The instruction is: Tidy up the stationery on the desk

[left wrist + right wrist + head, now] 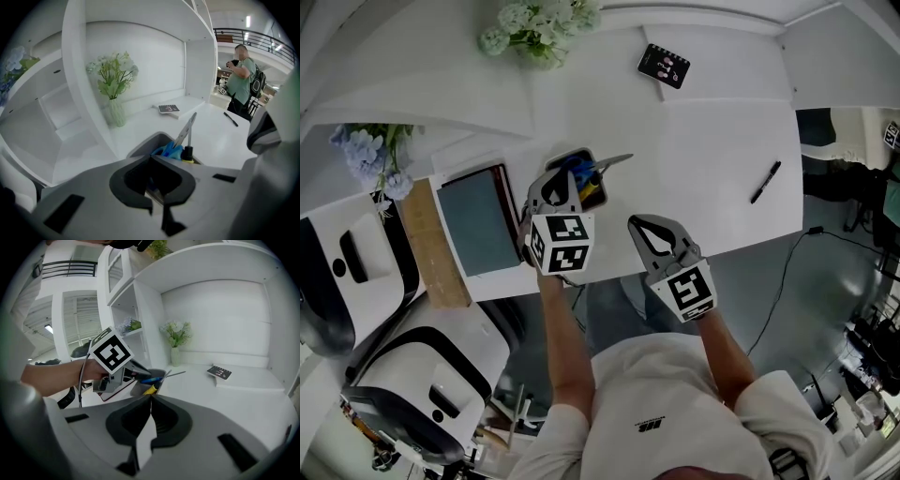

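While right gripper [637,225] sits closed | pen [766,182] well apart, to its right

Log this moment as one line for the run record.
left gripper: jaws shut, empty, at pen holder | right gripper: jaws shut, empty | black pen: loose on desk

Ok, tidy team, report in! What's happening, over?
Left tool shut, empty, beside the pen pot. Right tool shut, empty, at the desk edge. Scissors in the pot; black pen loose on the desk. Nothing between tools and pen.
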A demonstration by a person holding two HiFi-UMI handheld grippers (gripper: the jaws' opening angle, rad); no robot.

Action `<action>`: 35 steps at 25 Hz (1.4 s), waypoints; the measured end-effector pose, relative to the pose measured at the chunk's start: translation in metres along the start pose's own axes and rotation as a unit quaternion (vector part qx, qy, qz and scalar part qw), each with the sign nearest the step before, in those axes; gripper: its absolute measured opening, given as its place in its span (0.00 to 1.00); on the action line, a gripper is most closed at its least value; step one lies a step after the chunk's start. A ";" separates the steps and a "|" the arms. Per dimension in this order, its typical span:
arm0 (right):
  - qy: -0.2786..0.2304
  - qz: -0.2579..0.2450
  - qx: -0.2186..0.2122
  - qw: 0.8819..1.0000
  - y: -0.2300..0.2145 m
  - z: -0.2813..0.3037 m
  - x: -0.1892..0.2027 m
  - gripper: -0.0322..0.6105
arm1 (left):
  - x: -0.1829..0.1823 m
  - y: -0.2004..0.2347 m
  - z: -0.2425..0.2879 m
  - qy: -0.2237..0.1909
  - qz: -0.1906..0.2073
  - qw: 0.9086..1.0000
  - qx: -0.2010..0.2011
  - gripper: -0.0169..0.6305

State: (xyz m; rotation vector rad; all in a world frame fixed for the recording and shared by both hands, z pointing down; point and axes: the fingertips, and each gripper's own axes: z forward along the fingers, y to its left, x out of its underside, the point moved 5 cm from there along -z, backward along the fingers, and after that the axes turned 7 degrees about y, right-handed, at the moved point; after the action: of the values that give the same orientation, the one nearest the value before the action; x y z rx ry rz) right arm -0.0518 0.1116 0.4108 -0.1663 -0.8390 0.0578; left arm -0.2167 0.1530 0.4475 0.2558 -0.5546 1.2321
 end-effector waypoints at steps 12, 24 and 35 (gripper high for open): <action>-0.004 0.011 0.011 1.000 -0.008 -0.005 0.004 0.04 | 0.011 -0.019 -0.031 -0.040 -0.032 0.996 0.066 0.03; -0.001 0.015 0.015 1.000 -0.007 -0.008 0.008 0.04 | 0.022 -0.015 -0.023 -0.027 -0.035 0.998 0.038 0.03; -0.018 0.034 0.040 0.998 -0.017 -0.028 0.013 0.04 | 0.001 -0.046 -0.059 -0.079 -0.021 0.993 0.082 0.03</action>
State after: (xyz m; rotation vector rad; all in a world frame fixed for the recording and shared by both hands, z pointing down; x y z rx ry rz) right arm -0.0223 0.0930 0.4052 -0.1178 -0.8660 0.1584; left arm -0.1576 0.1665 0.4031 0.5060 -0.5822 1.2243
